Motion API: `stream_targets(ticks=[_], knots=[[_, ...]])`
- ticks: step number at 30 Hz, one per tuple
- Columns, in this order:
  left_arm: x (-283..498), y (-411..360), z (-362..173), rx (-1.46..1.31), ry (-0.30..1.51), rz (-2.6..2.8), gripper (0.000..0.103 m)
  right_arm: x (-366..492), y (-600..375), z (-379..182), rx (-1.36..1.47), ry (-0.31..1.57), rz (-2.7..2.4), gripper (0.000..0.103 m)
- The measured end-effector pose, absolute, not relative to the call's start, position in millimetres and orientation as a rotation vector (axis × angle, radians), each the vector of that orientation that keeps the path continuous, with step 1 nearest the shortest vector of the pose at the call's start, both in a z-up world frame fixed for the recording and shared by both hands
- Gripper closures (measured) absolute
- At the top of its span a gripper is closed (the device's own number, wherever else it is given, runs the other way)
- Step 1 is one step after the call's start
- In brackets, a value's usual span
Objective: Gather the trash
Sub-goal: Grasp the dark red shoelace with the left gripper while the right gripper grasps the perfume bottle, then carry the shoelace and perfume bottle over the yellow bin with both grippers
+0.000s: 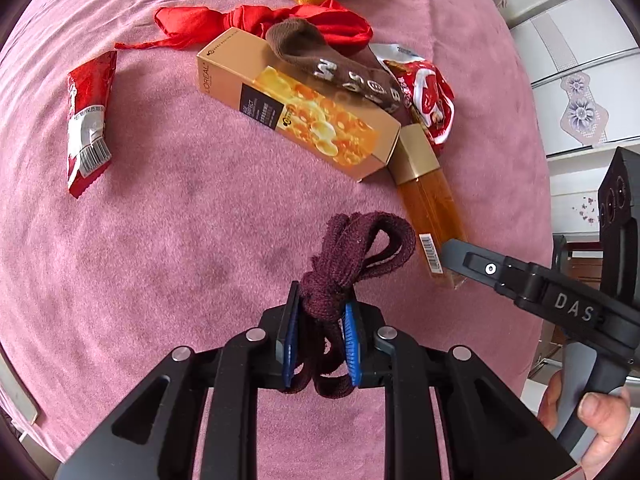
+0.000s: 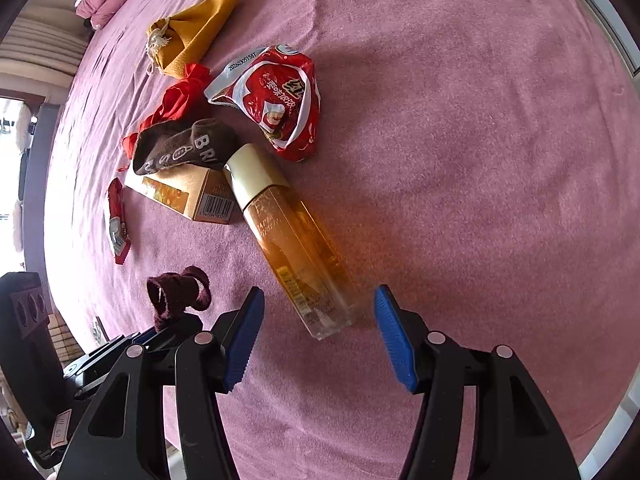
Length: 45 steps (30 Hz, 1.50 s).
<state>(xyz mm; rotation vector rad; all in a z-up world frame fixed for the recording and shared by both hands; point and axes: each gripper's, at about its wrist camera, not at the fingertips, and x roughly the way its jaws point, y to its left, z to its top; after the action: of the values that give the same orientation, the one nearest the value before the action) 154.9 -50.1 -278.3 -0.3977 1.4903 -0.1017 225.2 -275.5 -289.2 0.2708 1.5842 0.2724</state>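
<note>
surface: pink bedspread (image 2: 460,160), cluttered with cloth items and packaging.
left gripper (image 1: 320,334): jaws narrow, blue pads pressed on the knot of a dark maroon cord (image 1: 352,248) — loops stick out ahead of the fingers, tails hang behind them.
right gripper (image 2: 318,338): jaws wide, nothing between the pads; it hovers over the base end of the amber bottle (image 2: 296,248), which lies flat on the cover with its gold cap (image 2: 254,174) pointing away.
trash candidates: crumpled red snack bag (image 2: 276,100) just beyond the cap; small red sachet (image 1: 88,120) lying apart on the far side; gold carton (image 1: 296,112) touching the bottle's cap, brown sock (image 1: 332,68) draped over it.
other cloth: red scarf (image 1: 256,24), mustard pouch (image 2: 192,28) — likely not trash.
step in hand: judged as first pick, cord just secured, right side lining up on the bottle.
next move: right needs to drop lower and straddle the bottle's width before closing; glass looks slick, so a square grip matters.
bin: none in view.
</note>
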Motion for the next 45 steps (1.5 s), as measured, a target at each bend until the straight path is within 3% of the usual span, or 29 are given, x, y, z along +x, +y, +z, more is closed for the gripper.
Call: stream_targets(ticks=[7, 12, 18, 32, 45], knots=[[154.7, -42.6, -275.8, -0.421, 1.491, -0.093, 0.083, 244.8, -255.1, -306.9, 0.197, 1.614, 0.277, 0.047], [157.9, -46.6, -275.7, -0.423, 1.502, -0.086, 0.083, 244.7, -257.0, -307.1, 0.179, 1.611, 0.273, 0.059], [169.6, -59.3, -273.5, -0.411, 1.514, -0.104, 0.084, 225.9, -278.8, -302.0, 0.266, 1.615, 0.278, 0.065], [136.6, -118.6, -259.7, -0.360, 1.557, -0.158, 0.084, 158.2, -339.3, -265.9, 0.523, 1.579, 0.265, 0.072], [123.7, -222.3, -242.8, -0.241, 1.592, -0.310, 0.084, 94.6, -438.5, -245.4, 0.766, 1.500, 0.139, 0.072]])
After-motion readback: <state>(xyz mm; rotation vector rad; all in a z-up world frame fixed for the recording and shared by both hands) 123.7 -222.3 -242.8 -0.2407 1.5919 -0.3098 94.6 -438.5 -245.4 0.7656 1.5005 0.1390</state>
